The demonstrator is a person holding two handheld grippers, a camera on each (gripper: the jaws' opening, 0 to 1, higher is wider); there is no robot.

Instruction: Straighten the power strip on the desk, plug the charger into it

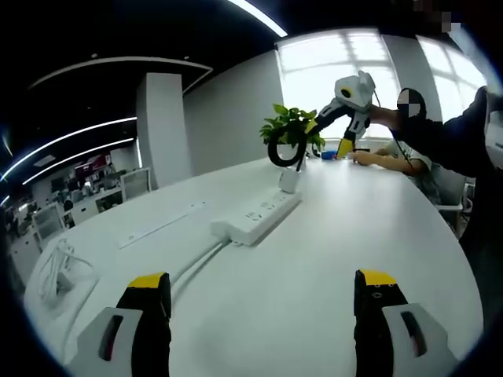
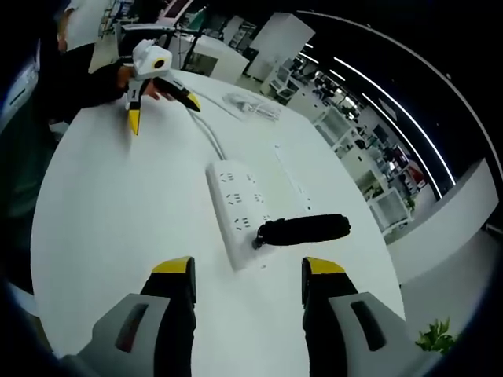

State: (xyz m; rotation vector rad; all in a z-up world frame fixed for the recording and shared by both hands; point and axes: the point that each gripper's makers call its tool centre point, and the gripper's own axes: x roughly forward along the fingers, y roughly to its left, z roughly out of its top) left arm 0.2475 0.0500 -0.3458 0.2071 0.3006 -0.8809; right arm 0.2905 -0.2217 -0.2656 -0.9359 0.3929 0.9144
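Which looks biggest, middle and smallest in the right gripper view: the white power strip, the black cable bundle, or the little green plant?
1. Power strip
2. Black cable bundle
3. Green plant, though it sits at the view's edge, so its true size is unsure.

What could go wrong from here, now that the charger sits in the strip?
The charger sits at the strip's end socket; whether it is fully seated cannot be told, so it may work loose. Its coiled black cable hangs off one side and could lever it out. Both grippers, left and right, are open.
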